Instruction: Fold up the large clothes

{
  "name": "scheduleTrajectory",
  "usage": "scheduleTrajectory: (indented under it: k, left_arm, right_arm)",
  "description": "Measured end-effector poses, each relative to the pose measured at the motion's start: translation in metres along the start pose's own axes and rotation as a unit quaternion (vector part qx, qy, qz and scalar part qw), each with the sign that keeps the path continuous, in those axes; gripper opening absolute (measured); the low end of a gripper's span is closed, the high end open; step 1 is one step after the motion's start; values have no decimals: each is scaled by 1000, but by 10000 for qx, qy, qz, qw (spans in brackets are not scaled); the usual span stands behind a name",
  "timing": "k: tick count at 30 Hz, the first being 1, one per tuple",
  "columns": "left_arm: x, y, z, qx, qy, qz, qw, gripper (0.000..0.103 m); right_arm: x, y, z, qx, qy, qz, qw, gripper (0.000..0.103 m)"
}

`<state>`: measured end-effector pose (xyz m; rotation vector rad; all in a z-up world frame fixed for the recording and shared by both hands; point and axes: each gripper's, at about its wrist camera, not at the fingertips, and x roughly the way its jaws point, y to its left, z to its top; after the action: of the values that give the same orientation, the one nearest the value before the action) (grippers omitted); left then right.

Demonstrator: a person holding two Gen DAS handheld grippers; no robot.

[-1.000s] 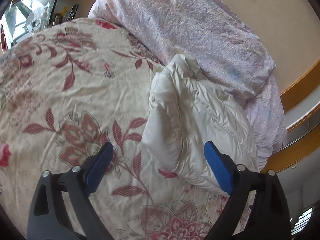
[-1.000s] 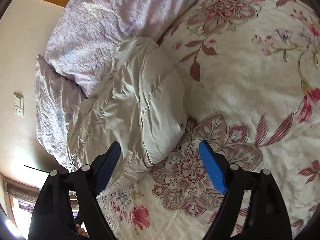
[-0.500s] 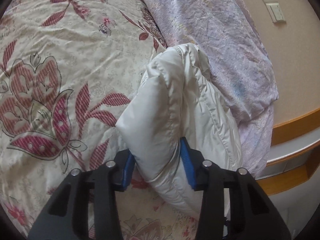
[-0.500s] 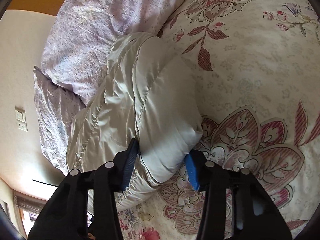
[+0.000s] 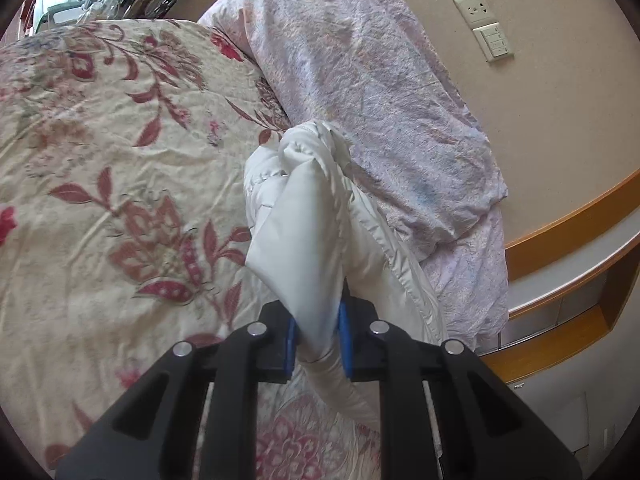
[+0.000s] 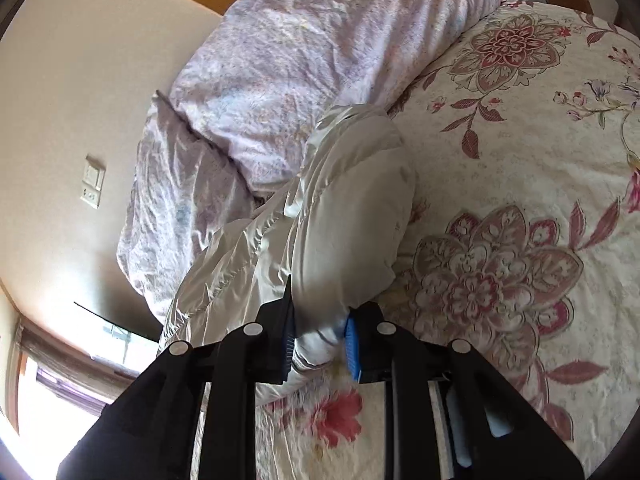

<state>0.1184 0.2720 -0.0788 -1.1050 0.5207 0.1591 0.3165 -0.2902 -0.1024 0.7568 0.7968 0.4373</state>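
On the floral bedspread (image 5: 100,152), beside the lilac duvet (image 5: 360,92) by the wall, lies a puffy white jacket (image 5: 312,216), folded into a long bundle whose length runs from both grippers toward the duvet. Left gripper (image 5: 317,338) has just been closing and now pinches a jacket corner between its blue pads. Right gripper (image 6: 320,338) has likewise been closing and clamps the jacket's other near corner (image 6: 344,248).

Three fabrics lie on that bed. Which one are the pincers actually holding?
The plain white puffy jacket. Both hand-held grippers clamp it; the floral bedspread and lilac duvet lie ungripped.
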Motion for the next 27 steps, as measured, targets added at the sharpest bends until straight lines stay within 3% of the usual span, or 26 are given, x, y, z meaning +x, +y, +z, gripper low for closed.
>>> scheduleTrajectory:
  k: [5, 9, 12, 15, 17, 20, 27]
  left_arm:
    - [-67, 38, -26, 36, -1, 183, 9998, 17]
    - [-97, 67, -48, -120, 35, 250, 9996, 19]
    - [-106, 74, -56, -101, -47, 249, 9996, 27]
    - [-112, 71, -58, 158, -283, 407, 9986, 58]
    - [-116, 69, -59, 306, -451, 532, 9971, 76]
    - [-116, 66, -59, 477, -481, 565, 9961, 80]
    - [-106, 63, -63, 632, -401, 680, 9949, 88]
  right_arm:
    - [-30, -6, -61, -355, 276, 158, 9989, 21]
    - [-49, -19, -101, -453, 416, 76, 9981, 24]
    - [-62, -20, -109, -625, 323, -236, 9972, 38]
    - [-83, -10, -109, -913, -253, -732, 9928, 55]
    - [-99, 3, -107, -1239, -818, -1123, 9825, 56]
    - [-98, 34, -103, -1758, -976, -1207, 9721, 56]
    - [-34, 117, -120, -2817, -227, -775, 9561, 56]
